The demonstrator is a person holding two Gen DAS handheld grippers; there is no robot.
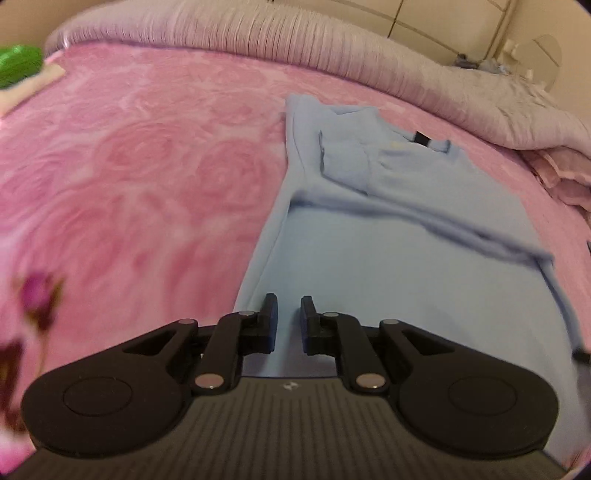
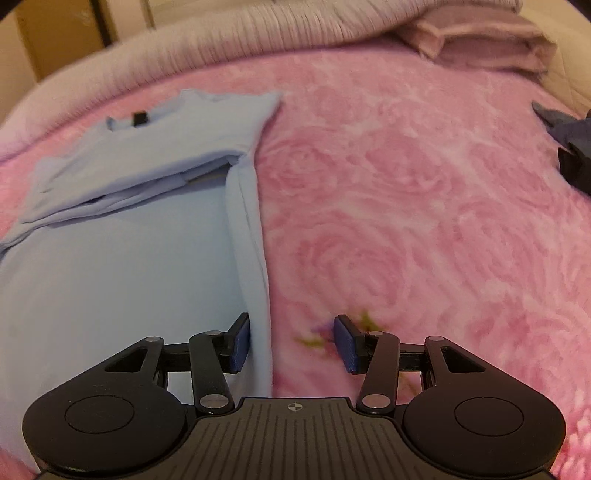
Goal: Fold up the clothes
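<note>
A light blue shirt [image 1: 388, 258] lies flat on a pink rose-patterned blanket [image 1: 129, 166], collar with a black label [image 1: 420, 139] at the far end, both sleeves folded in across the chest. My left gripper [image 1: 289, 321] hovers over the shirt's near left part, its jaws a narrow gap apart with only cloth showing behind them. In the right wrist view the same shirt [image 2: 129, 266] fills the left half. My right gripper [image 2: 291, 343] stands wide open astride the shirt's folded right edge: the left finger over the cloth, the right finger over the blanket [image 2: 406, 221].
A grey ribbed quilt [image 1: 258, 33] runs along the bed's far side. A green object [image 1: 18, 64] sits at the far left. A dark garment [image 2: 572, 151] lies at the right edge, and a folded mauve cloth [image 2: 480, 37] at the back right.
</note>
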